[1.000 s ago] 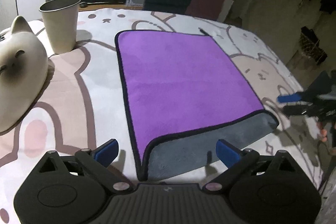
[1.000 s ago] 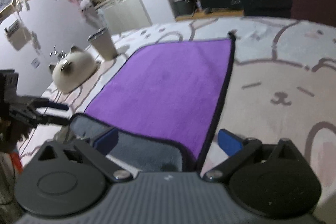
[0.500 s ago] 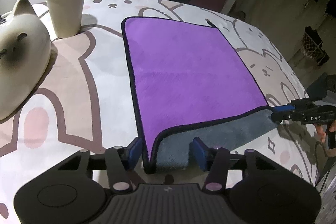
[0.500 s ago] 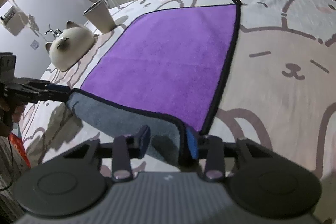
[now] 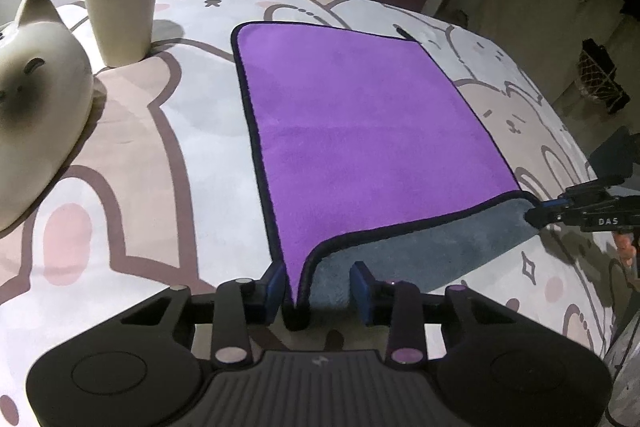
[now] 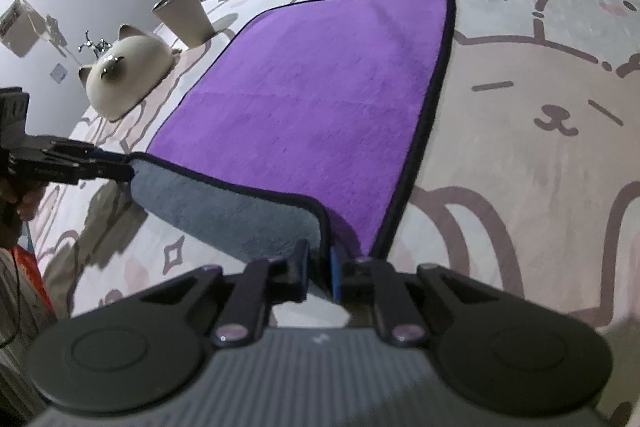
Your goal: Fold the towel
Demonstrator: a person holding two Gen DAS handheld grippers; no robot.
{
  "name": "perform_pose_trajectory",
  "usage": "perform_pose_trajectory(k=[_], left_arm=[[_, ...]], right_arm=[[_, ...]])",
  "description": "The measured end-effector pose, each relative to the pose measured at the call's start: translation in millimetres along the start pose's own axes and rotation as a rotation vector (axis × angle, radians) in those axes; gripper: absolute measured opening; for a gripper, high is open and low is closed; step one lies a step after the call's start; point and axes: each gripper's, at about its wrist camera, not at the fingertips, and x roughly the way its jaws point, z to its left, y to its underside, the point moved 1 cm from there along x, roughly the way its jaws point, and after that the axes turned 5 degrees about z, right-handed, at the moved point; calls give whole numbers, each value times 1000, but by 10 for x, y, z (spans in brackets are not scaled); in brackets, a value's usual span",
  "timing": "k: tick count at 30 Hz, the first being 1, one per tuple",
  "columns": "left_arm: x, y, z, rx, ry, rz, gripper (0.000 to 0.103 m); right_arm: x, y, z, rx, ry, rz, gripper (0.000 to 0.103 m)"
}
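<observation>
A purple towel [image 5: 360, 131] with black trim and a grey underside lies flat on the cat-print tablecloth; it also shows in the right wrist view [image 6: 312, 95]. Its near edge is lifted, grey side showing. My left gripper [image 5: 318, 287] stands around the near left corner, its jaws narrowed but with a gap on the right side. My right gripper [image 6: 319, 269] is shut on the near right corner. Each gripper shows in the other's view, the right one [image 5: 538, 215] and the left one [image 6: 120, 169], both at the towel's corners.
A beige cup [image 5: 120, 7] and a ceramic cat figure [image 5: 32, 83] stand left of the towel; both also show in the right wrist view, the cup [image 6: 184, 15] and the cat [image 6: 124, 71]. The tablecloth [image 6: 540, 147] extends to the right. Dark boxes stand behind the table.
Both grippers moved in onto the towel's near corners and narrowed from wide open. The near edge has lifted off the table, showing more grey underside.
</observation>
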Motion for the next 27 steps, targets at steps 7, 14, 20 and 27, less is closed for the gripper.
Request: perform_pose_trajectory(k=[7, 14, 20, 27], left_arm=[[80, 30, -87, 46, 5, 25, 29], [85, 24, -48, 15, -25, 25, 5], [55, -10, -143, 46, -66, 7, 4], [-74, -120, -123, 1, -64, -73, 4]], right_arm=[[35, -15, 21, 8, 11, 4, 16], [35, -25, 12, 27, 16, 11, 13], [-32, -20, 18, 22, 20, -13, 5], [-105, -29, -12, 46, 21, -43, 5]])
